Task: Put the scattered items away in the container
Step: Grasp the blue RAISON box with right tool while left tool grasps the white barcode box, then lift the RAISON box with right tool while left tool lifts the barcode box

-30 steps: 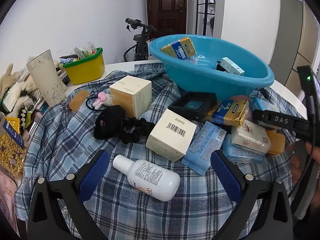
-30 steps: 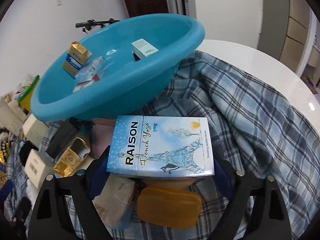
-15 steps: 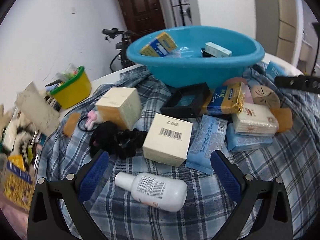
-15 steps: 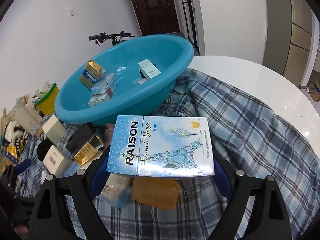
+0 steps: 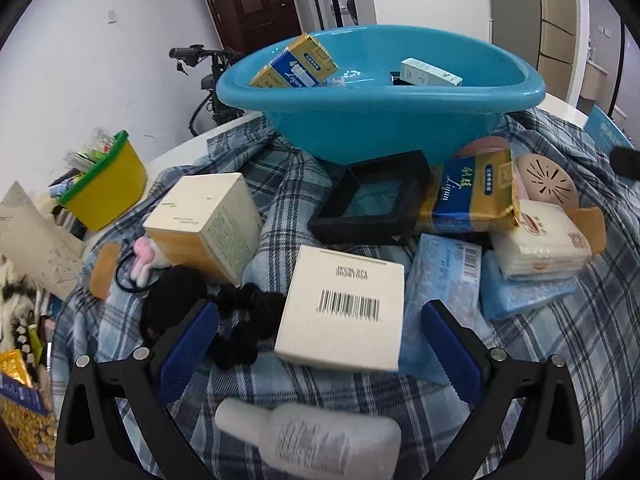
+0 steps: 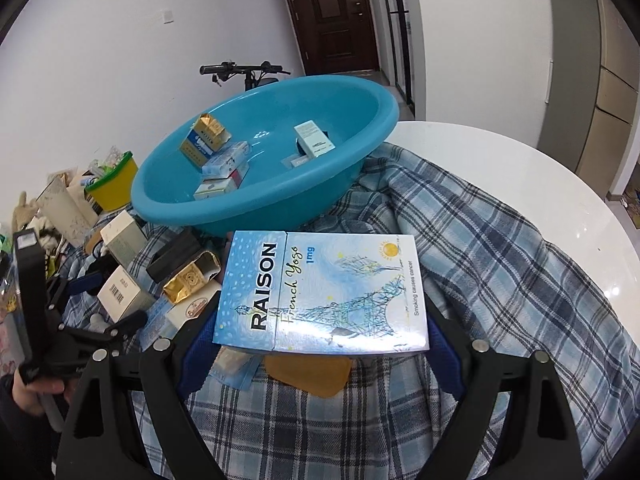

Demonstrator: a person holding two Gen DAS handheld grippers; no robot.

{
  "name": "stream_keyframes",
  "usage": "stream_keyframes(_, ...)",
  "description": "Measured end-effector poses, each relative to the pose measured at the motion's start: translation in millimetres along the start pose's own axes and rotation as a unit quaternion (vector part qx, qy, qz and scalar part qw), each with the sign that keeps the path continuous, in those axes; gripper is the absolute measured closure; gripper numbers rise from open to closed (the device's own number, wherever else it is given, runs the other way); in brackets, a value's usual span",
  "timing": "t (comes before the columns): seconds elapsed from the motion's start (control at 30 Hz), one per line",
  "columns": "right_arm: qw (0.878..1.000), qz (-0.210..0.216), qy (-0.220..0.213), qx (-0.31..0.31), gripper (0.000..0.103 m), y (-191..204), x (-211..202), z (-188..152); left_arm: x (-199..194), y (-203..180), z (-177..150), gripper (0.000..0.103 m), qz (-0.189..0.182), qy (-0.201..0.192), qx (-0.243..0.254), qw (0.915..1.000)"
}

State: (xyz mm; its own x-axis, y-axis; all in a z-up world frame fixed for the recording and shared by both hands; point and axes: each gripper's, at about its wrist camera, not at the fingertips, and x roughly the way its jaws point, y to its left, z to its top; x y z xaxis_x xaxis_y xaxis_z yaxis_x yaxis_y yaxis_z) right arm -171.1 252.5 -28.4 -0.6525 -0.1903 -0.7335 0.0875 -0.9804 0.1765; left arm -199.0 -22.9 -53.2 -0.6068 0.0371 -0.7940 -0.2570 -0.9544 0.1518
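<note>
A blue basin (image 5: 380, 116) sits on a plaid cloth and holds several small boxes; it also shows in the right wrist view (image 6: 264, 168). My left gripper (image 5: 316, 340) is open, its fingers on either side of a white barcode box (image 5: 342, 308). A white bottle (image 5: 312, 440) lies below it. My right gripper (image 6: 320, 340) is shut on a blue RAISON box (image 6: 322, 292), held above the cloth, short of the basin. The left gripper also appears in the right wrist view (image 6: 84, 280).
Scattered on the cloth: a cream cube box (image 5: 204, 224), black frame box (image 5: 372, 200), gold-blue pack (image 5: 472, 196), tissue packs (image 5: 540, 244), black scrunchies (image 5: 240, 316). A yellow tub (image 5: 104, 188) stands at the left. A white table edge (image 6: 520, 184) lies right.
My left gripper moved forward so the barcode box now lies between its fingers and the bottle slid under it. My right gripper rose with the RAISON box.
</note>
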Motion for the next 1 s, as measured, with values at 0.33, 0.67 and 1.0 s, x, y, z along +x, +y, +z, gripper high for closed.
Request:
stream_keyframes(0.33,1.000,0.003,0.000,-0.006,0.015,1,-1,-3,-8,-5,1,0.046,0.014,-0.028,-0.003,0.9995)
stream_keyframes(0.67,0.999,0.013,-0.024,-0.031,0.016,10,-27,-13,-66,-6,-3,0.049,0.002,-0.088,-0.075,0.9933)
stream_keyframes(1.0,0.994,0.011,-0.075,-0.077,0.016,27,-69,-37,-136,-30,-26,0.049,0.010,-0.156,-0.120,0.9804)
